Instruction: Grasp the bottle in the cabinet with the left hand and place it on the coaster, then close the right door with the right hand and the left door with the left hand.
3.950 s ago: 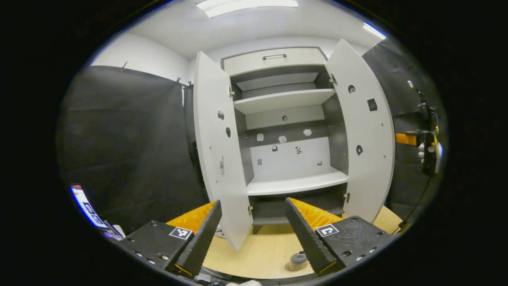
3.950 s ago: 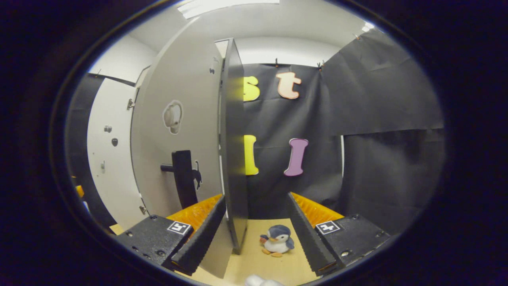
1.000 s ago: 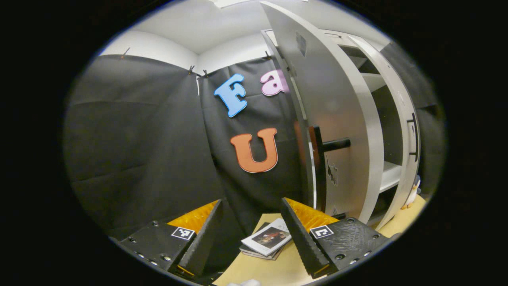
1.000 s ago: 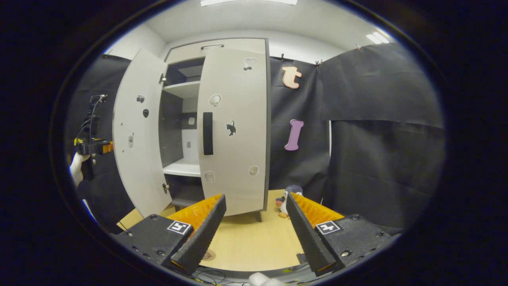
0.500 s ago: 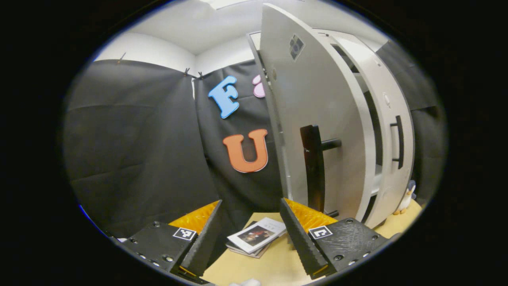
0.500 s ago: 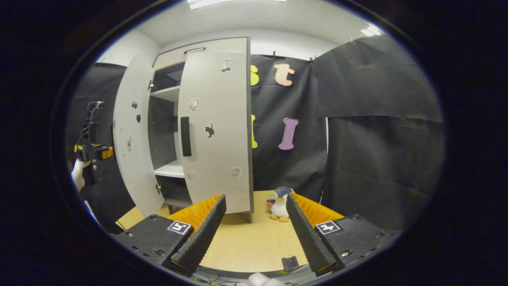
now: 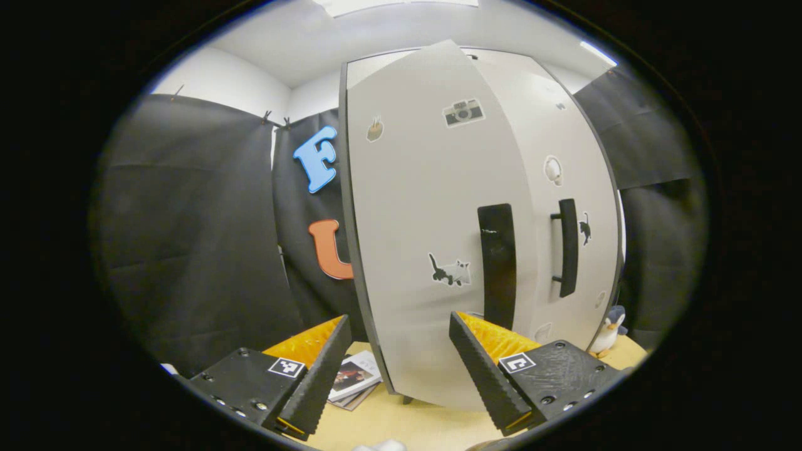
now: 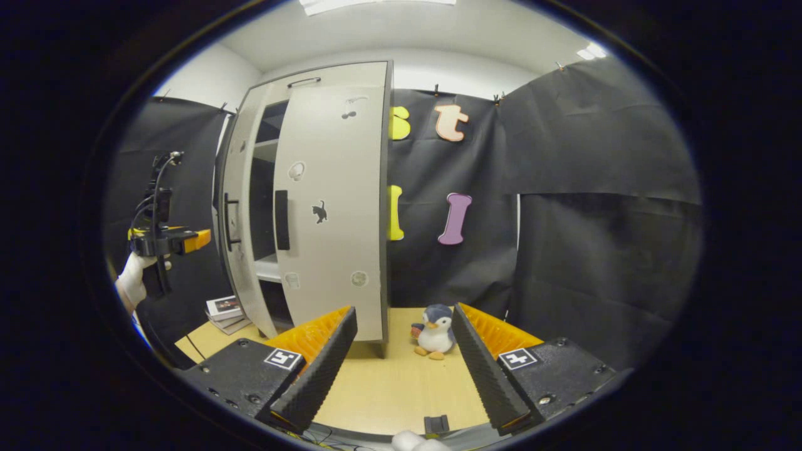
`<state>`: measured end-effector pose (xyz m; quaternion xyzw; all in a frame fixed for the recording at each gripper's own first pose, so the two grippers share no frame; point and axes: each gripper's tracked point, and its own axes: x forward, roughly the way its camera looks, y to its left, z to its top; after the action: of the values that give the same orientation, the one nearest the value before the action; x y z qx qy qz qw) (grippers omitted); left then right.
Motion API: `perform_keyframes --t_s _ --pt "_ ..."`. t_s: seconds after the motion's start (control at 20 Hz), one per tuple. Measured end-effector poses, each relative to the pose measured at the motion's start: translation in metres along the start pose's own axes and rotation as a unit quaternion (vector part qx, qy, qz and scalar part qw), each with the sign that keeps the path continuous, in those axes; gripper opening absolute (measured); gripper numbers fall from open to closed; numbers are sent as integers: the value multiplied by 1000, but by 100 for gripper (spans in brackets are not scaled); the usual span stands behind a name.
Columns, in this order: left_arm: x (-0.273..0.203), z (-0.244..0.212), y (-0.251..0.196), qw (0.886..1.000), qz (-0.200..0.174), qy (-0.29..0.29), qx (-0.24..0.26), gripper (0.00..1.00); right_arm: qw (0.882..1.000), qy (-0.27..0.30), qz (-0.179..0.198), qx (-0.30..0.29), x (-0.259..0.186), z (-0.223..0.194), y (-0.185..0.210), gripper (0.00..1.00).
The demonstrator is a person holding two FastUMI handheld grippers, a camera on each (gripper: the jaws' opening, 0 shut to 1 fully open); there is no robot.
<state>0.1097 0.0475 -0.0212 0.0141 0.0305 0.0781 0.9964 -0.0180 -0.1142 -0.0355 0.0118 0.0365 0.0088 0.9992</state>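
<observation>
Pushing left door (image 7: 426,250) with empty wide-open left tongs (image 7: 391,363), could slam or bounce ajar if shoved hard.

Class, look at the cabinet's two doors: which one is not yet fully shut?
The left door, beside the left gripper. In the right gripper view a dark gap with shelves shows between it and the right door, which lies flush with the cabinet.

Left gripper (image 7: 395,369): black ribbed wedge fingers (image 7: 316,382), orange-backed, on screwed black blocks bearing square markers. Right gripper (image 8: 401,366): identical build. White-gloved hand (image 8: 135,279) beneath black cables.
</observation>
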Motion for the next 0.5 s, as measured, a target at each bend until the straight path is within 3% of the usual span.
perform_keyframes --t_s 0.5 --pt "-57 22 7 1000 -14 -16 -9 97 1000 -27 12 1 8 21 38 99"
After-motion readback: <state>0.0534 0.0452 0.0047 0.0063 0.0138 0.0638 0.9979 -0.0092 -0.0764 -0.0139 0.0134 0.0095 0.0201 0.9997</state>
